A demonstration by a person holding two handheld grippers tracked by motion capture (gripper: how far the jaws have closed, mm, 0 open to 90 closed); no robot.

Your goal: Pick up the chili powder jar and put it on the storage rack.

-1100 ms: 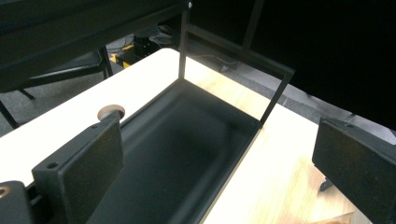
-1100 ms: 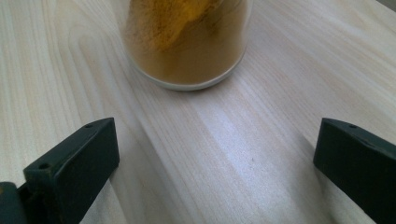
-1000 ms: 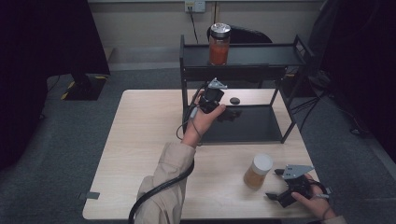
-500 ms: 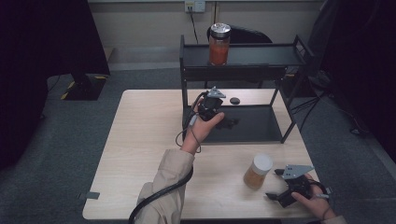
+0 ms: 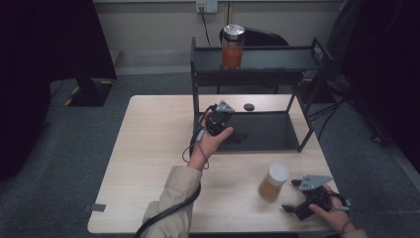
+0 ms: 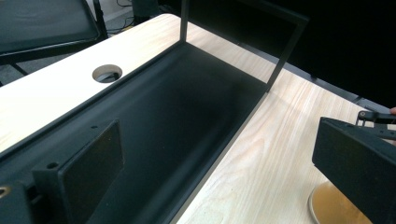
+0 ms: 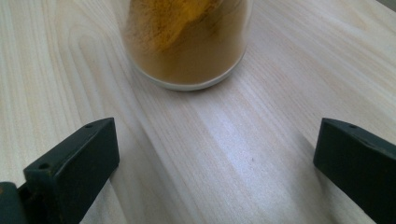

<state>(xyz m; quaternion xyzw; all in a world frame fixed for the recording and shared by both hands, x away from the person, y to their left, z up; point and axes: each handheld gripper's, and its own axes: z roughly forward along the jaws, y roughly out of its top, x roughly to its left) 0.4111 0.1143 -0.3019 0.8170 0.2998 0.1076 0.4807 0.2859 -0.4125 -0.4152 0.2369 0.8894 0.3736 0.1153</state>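
A jar of orange-brown powder (image 5: 273,181) with a white lid stands on the wooden table near its front right. My right gripper (image 5: 291,195) rests just right of it, open, and its jaws point at the jar (image 7: 187,42) from a short gap away. My left gripper (image 5: 236,134) hovers open over the left end of the black rack's lower shelf (image 5: 277,134). In the left gripper view its jaws stand wide apart over that shelf (image 6: 177,107), with nothing between them. A red-filled jar (image 5: 233,46) with a silver lid stands on the rack's top shelf (image 5: 277,58).
The black two-tier rack takes up the table's back right, its posts (image 5: 193,79) rising at the corners. A round cable hole (image 5: 249,106) lies behind the lower shelf. Bare table (image 5: 148,148) spreads to the left. A dark stand (image 5: 89,89) is on the floor at left.
My left gripper has drawn back and down a little, toward the front left of the lower shelf. The right gripper and both jars have stayed put.
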